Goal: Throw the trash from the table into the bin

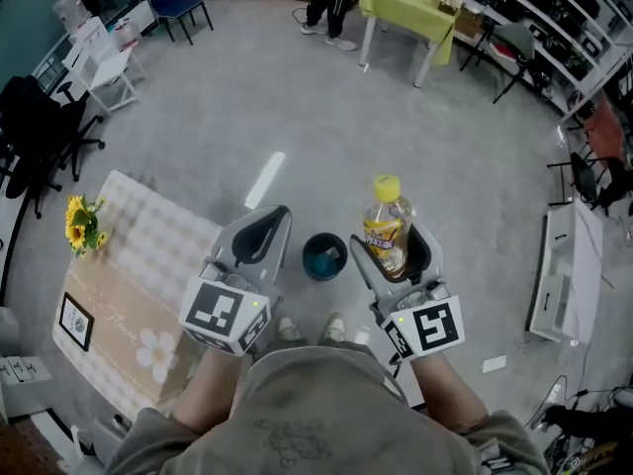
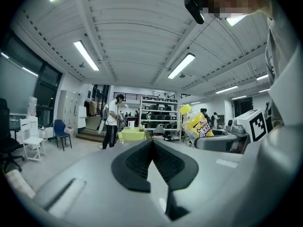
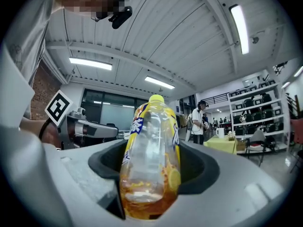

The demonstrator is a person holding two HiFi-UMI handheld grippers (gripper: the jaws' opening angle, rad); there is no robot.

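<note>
1. Only the head view shows the bin (image 1: 324, 256). It is a small dark round tub on the grey floor, in the gap between the two grippers and just ahead of the person's shoes (image 1: 287, 330)
2. The right gripper view alone shows the bottle's contents: a low pool of orange liquid with a lemon slice, under clear plastic
3. The right gripper (image 1: 396, 250) pinches the bottle (image 1: 386, 221) low on its body. The bottle stands nearly upright with its yellow cap on top, held in the air just right of the bin and off the table (image 1: 129, 295)
4. The left gripper (image 1: 265, 228) has its dark pads pressed together with nothing between them, as its own view shows. That view also catches the bottle off to its right
5. Both forearms reach forward side by side from the body, the marker cubes toward the person
6. The table lies to the left, its right edge passing under the left gripper, with yellow flowers (image 1: 84, 224) and a small frame (image 1: 75, 322) on it
7. Grey floor spreads ahead of the bin, as far as a green table (image 1: 410, 8) and chairs well apart
</note>
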